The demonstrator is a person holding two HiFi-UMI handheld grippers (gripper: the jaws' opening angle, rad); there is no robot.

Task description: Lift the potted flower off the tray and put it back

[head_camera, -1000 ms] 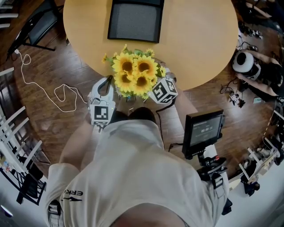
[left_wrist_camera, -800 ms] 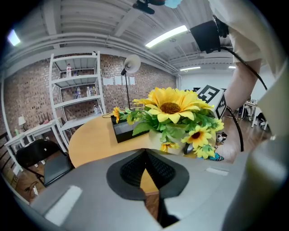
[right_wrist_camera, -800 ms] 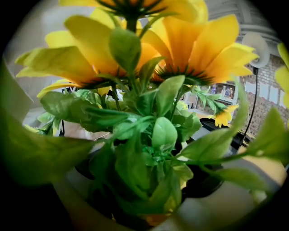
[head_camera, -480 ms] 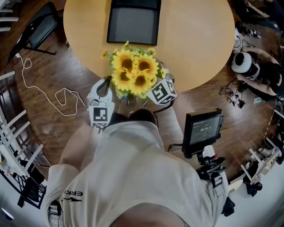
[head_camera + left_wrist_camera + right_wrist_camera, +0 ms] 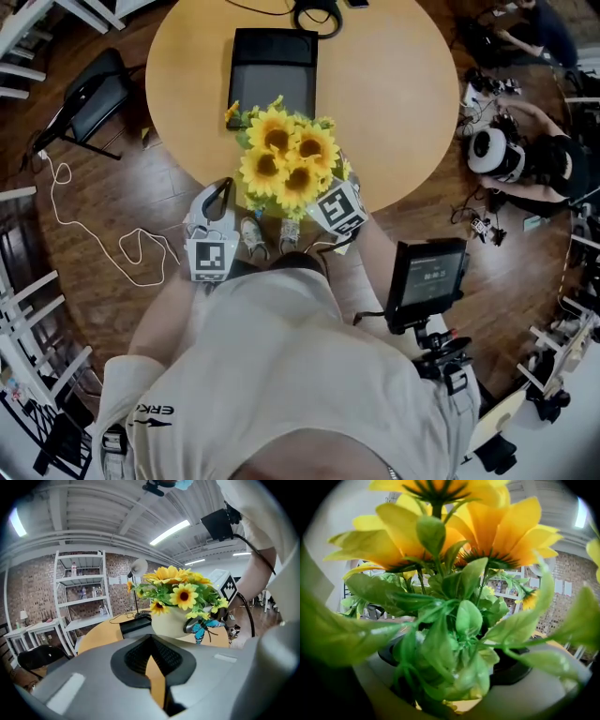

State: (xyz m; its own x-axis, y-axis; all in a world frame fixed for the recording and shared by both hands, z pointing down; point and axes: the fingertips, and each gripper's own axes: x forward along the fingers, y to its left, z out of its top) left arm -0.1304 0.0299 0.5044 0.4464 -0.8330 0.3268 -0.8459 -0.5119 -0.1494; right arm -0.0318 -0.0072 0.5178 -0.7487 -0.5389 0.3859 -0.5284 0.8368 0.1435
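The potted flower (image 5: 286,159), yellow sunflowers in a cream pot (image 5: 171,620) with a blue butterfly, hangs in the air over the round table's near edge (image 5: 412,159). My right gripper (image 5: 319,192) reaches under the blooms from the right and is shut on the pot; its marker cube (image 5: 339,208) shows beside them. In the right gripper view, leaves and the pot's rim (image 5: 543,686) fill the picture and hide the jaws. My left gripper (image 5: 228,183) is left of the pot, apart from it and shut on nothing, with only a thin slit between its grey fingers (image 5: 117,667). The black tray (image 5: 272,70) lies bare farther back.
A screen on a stand (image 5: 429,277) is at my right. A white cable (image 5: 112,225) loops on the wooden floor at the left, near a black chair (image 5: 94,94). Black headphones (image 5: 317,14) lie at the table's far edge. Seated people (image 5: 525,159) and white shelving (image 5: 82,597) ring the room.
Both grippers and the potted flower have risen together. In the head view the blooms now reach the tray's near edge instead of sitting short of it.
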